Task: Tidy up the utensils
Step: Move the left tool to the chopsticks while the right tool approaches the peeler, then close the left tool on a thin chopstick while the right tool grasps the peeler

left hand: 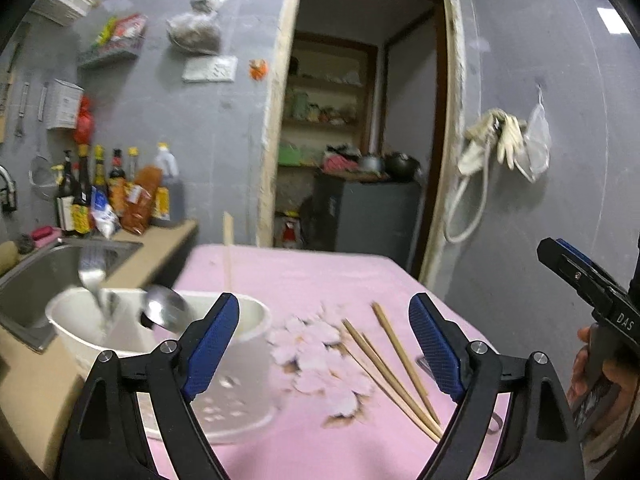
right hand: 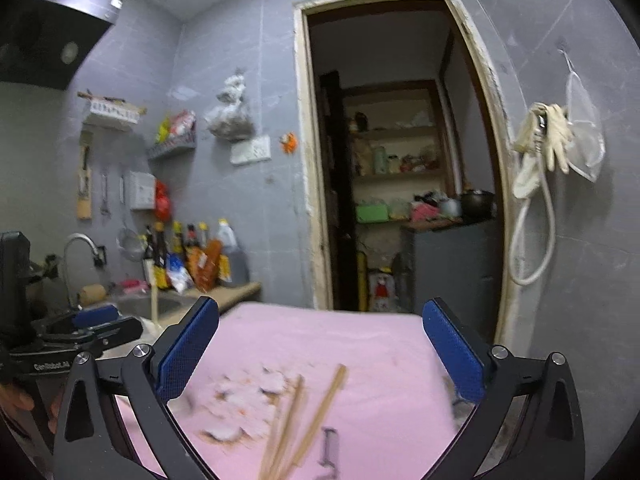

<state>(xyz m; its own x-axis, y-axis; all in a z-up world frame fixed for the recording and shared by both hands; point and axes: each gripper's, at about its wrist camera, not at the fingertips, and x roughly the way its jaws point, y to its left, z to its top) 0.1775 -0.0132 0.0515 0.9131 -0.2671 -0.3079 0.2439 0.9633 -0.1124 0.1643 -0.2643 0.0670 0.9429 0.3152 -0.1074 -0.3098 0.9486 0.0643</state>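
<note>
While the left hand-held gripper [left hand: 324,344] hangs low over the pink tabletop [left hand: 304,276], its blue pads stand wide apart with nothing between them. Just ahead of it, between the fingers, lie the chopsticks [left hand: 394,372], a loose bundle of wooden sticks flat on the cloth beside a printed flower pattern [left hand: 320,360]. Their long axes run diagonally, near ends converging toward the right finger and far ends fanning up and to the left, away from the camera. To the left of them stands the white utensil holder [left hand: 244,360], touching the tabletop, partly behind the left finger. A metal spoon [left hand: 164,312] leans in it bowl up, a fork [left hand: 94,276] stands tines up, and a single chopstick [left hand: 228,256] rises nearly upright from its far side. Beyond the holder is a steel sink [left hand: 48,276], with sauce bottles [left hand: 116,192] farther back against the grey wall.

The right hand-held gripper [right hand: 320,348] is likewise spread open and empty, poised above the same chopsticks [right hand: 304,420], which appear blurred there, pointing away and slightly right. A small metal object [right hand: 330,448] lies just beside them; what it is cannot be told.
</note>
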